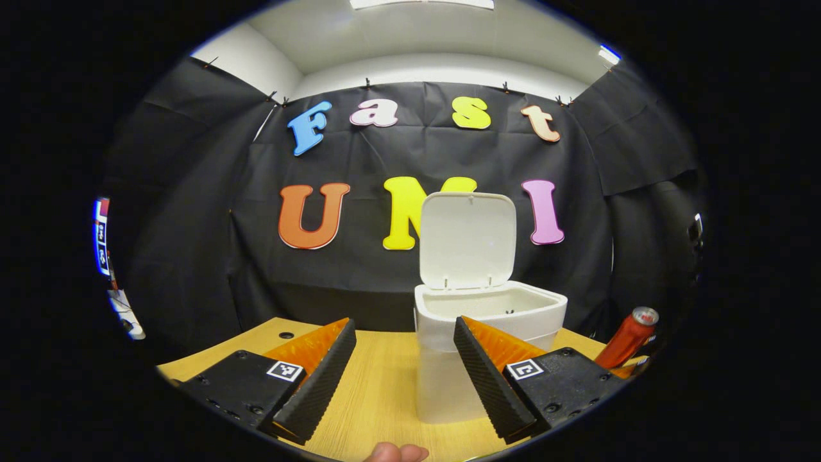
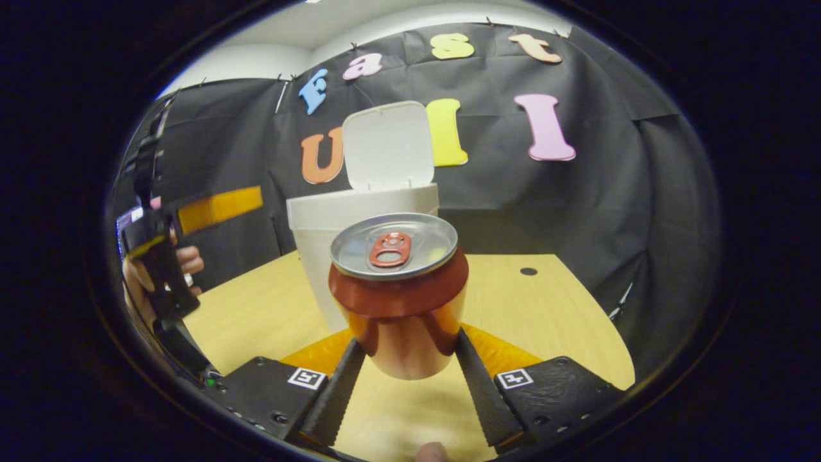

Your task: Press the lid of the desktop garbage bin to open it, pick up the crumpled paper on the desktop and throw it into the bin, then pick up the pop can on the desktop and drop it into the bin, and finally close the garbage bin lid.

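R gripper [image 2: 405, 366]: both fingers pressed on lower sides of red aluminium pop can [image 2: 398, 292], silver top w/ red pull tab facing up and toward cam; can upright, lifted clear of light wooden tabletop [image 2: 545, 308], bottom edge seen above the wood. Fingertip of holding hand [image 2: 431, 453] pokes in at bottom edge of R gripper view.

Behind can: white plastic desktop garbage bin [image 2: 321, 237], its hinged white lid [image 2: 388, 144] standing up, open. Bin sits on tabletop, just behind/left of can in this view. Dark round hole in tabletop [image 2: 528, 271] off to the right.

L gripper [image 1: 404, 366]: jaws wide apart, nothing between them, hovering over table in front of bin [image 1: 449, 372]. Lid [image 1: 467, 240] up; bin mouth open, interior pale, contents can't tell. Same can [image 1: 627, 337] at far right in L gripper view, tilted there, beside bin.

L gripper also seen from R gripper view at far left [image 2: 192, 215], held by a hand [image 2: 160, 269]. Crumpled paper: can't tell where
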Available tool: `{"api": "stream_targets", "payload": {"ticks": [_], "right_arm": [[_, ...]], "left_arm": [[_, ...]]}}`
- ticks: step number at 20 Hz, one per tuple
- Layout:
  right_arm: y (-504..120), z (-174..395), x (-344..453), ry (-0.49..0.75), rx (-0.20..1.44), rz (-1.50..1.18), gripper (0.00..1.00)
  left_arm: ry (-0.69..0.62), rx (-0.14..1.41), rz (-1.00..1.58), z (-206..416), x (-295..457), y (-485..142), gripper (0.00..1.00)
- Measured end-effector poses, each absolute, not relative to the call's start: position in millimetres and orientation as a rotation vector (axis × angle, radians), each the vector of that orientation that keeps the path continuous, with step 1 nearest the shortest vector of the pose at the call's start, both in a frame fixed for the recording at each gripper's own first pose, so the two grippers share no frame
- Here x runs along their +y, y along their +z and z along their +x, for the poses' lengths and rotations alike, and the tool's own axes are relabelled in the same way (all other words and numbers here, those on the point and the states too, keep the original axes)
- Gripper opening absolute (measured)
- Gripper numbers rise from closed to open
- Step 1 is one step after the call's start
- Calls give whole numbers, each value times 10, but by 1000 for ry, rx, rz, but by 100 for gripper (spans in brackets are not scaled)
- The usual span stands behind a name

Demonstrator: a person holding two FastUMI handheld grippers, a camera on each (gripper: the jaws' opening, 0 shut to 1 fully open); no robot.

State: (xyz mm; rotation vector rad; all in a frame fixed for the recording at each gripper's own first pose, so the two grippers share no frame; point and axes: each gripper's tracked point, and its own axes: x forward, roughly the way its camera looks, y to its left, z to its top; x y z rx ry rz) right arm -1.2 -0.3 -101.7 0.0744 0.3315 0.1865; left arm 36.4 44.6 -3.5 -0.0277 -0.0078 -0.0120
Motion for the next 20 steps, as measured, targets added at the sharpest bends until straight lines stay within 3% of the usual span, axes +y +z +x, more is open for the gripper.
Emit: {"api": "stream_targets", "payload": {"ticks": [6,11,20], "right_arm": [[-87,182,368,314,253,66,81],[410,571,526,312,177,9,81],[411,1416,764,269,259,3,81]], "left_arm": [[-4,71,-26,147,659,-506,99],[19,85,-32,-14,750,-696,99],[88,94,-25,-196,1031,-733,99]]}}
